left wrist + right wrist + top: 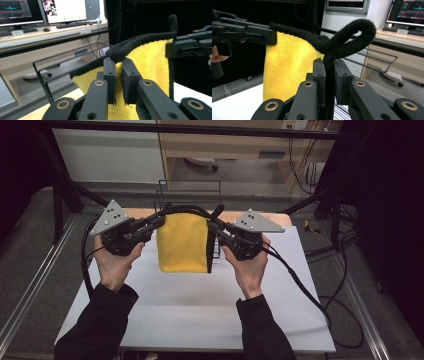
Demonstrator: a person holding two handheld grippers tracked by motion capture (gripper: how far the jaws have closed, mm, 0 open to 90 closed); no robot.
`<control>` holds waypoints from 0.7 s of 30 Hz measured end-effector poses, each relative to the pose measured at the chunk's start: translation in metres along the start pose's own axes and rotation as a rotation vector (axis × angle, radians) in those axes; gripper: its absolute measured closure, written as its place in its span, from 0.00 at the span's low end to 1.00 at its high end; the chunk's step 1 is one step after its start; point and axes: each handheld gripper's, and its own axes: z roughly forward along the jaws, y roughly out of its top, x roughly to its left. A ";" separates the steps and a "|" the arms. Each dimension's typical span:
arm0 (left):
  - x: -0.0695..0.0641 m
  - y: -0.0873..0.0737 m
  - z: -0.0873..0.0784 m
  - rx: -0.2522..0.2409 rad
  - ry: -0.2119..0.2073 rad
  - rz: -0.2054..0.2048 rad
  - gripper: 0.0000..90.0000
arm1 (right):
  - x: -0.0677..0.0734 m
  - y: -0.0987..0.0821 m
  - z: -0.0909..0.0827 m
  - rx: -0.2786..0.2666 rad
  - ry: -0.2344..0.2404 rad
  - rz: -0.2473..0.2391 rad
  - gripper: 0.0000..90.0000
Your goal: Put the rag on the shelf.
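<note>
Yellow towel (183, 243) with black edging hangs upright above the table.

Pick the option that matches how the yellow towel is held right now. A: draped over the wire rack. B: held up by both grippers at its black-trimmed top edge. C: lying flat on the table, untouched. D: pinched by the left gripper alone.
B: the left gripper and right gripper each clamp the black-edged top of the yellow towel, which hangs between them.

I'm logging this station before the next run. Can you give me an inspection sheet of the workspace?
Surface: white table, bare in front.
Job's things: yellow cloth with black edging, held up off the table.
Clutter: black wire rack behind the cloth.
Grippers: left tongs and right tongs each shut on the cloth's top corners.
Cables: black cable trails off the table's right.
Surroundings: desk with monitors.
</note>
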 end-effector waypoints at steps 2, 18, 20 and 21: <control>0.000 0.003 -0.001 -0.009 -0.001 0.002 0.92 | 0.001 0.003 -0.001 -0.009 -0.001 -0.001 0.90; 0.005 0.036 0.000 -0.068 0.007 0.032 0.92 | -0.003 0.032 -0.001 -0.070 -0.036 -0.021 0.90; 0.005 0.042 0.000 -0.076 0.009 0.043 0.92 | -0.004 0.038 -0.002 -0.081 -0.042 -0.022 0.90; 0.005 0.044 0.000 -0.079 0.009 0.046 0.92 | -0.005 0.040 -0.002 -0.085 -0.044 -0.024 0.90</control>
